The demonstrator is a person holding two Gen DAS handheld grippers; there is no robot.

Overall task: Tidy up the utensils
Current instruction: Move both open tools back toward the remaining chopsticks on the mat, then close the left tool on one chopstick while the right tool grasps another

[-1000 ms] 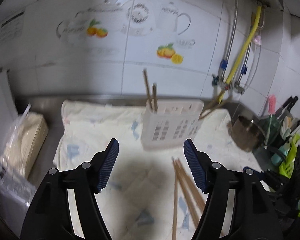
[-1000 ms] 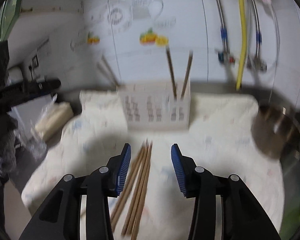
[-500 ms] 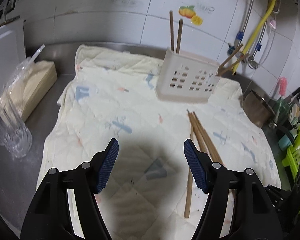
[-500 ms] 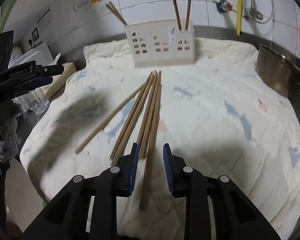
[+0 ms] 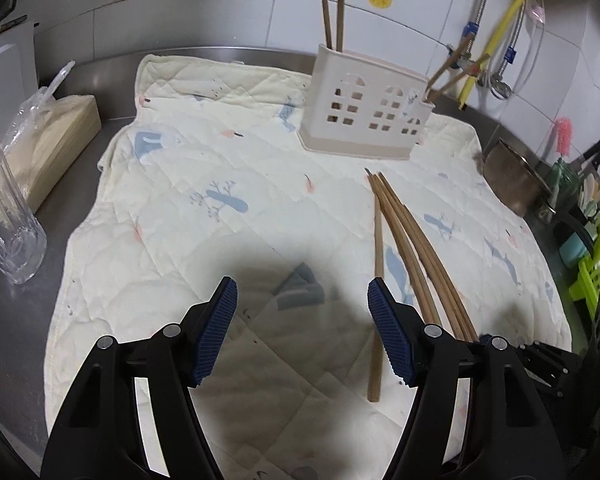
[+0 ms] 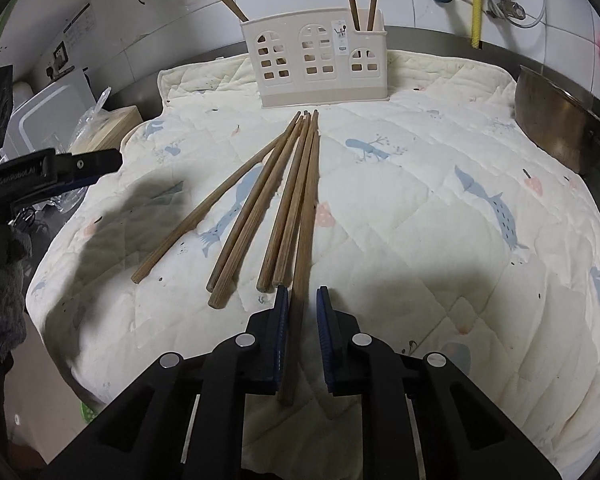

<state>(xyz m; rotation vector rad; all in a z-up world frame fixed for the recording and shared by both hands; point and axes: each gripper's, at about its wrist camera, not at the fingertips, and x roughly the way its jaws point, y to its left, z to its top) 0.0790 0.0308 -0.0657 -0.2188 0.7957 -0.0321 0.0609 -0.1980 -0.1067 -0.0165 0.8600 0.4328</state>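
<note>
Left wrist view first: the left gripper (image 5: 302, 312) is hanging over the quilted cloth (image 5: 180, 184) with its jaws spread wide and nothing between them; a bunch of loose wooden chopsticks (image 5: 404, 232) is lying on the cloth just to the right of the right-hand finger, one of them splayed off straighter than the rest; the cream utensil holder (image 5: 364, 116) with the little window cutouts is sitting at the far end of the cloth, with two chopsticks (image 5: 332, 16) standing up in its left end and a couple more leaning out of its right end; a clear glass mug (image 5: 8, 236) and a bagged tissue pack (image 5: 48, 140) are sitting off the cloth on the steel counter at left. Right wrist view: the right gripper (image 6: 302, 300) is down on the cloth and its jaws are closing around one chopstick (image 6: 306, 216), the rightmost of the fan; the left pad looks like it's touching the stick, and there's still a sliver of gap on the other side; five more chopsticks (image 6: 244, 216) are lying just left of it, all pointing toward the holder; a metal pot (image 6: 552, 120) is sitting at the cloth's right edge.
</note>
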